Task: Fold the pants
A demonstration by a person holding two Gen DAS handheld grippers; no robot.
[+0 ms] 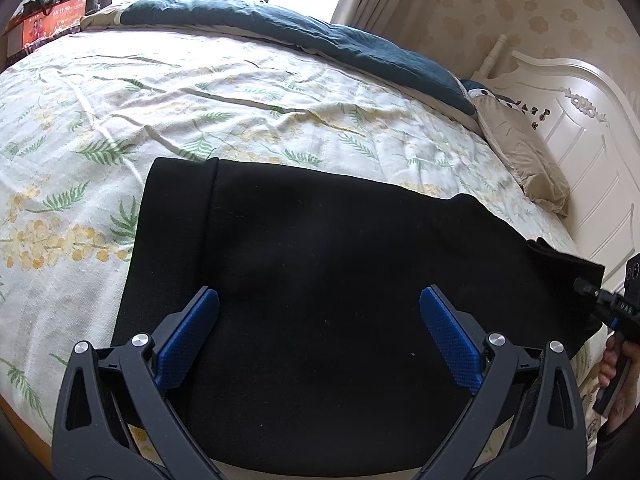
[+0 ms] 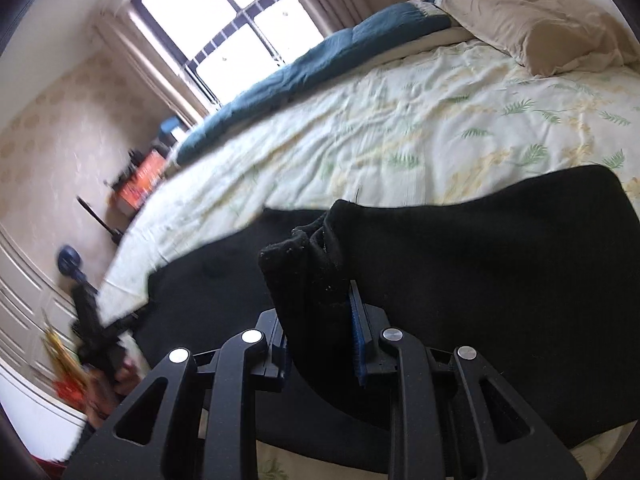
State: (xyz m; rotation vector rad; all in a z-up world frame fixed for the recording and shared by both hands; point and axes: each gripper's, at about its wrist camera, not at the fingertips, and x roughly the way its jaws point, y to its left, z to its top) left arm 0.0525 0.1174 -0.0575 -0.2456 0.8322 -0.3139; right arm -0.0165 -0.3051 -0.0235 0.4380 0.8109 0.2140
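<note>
Black pants [image 1: 320, 272] lie flat on a bed with a fern-print sheet [image 1: 160, 112]. My left gripper [image 1: 319, 300] is open, its blue pads [image 1: 188, 340] spread wide just above the pants' near part. My right gripper [image 2: 320, 320] is shut on a bunched edge of the pants [image 2: 304, 276] and holds it raised above the rest of the cloth [image 2: 500, 280]. In the left wrist view the right gripper's body [image 1: 616, 308] shows at the right edge beside the lifted cloth corner [image 1: 560, 256].
A teal blanket [image 1: 320, 36] lies along the bed's far side under a window [image 2: 224, 28]. A beige pillow [image 1: 516, 152] rests by the white headboard [image 1: 580, 128]. An orange box [image 1: 48, 28] stands past the bed's foot. White cabinets [image 2: 24, 280] are on the left.
</note>
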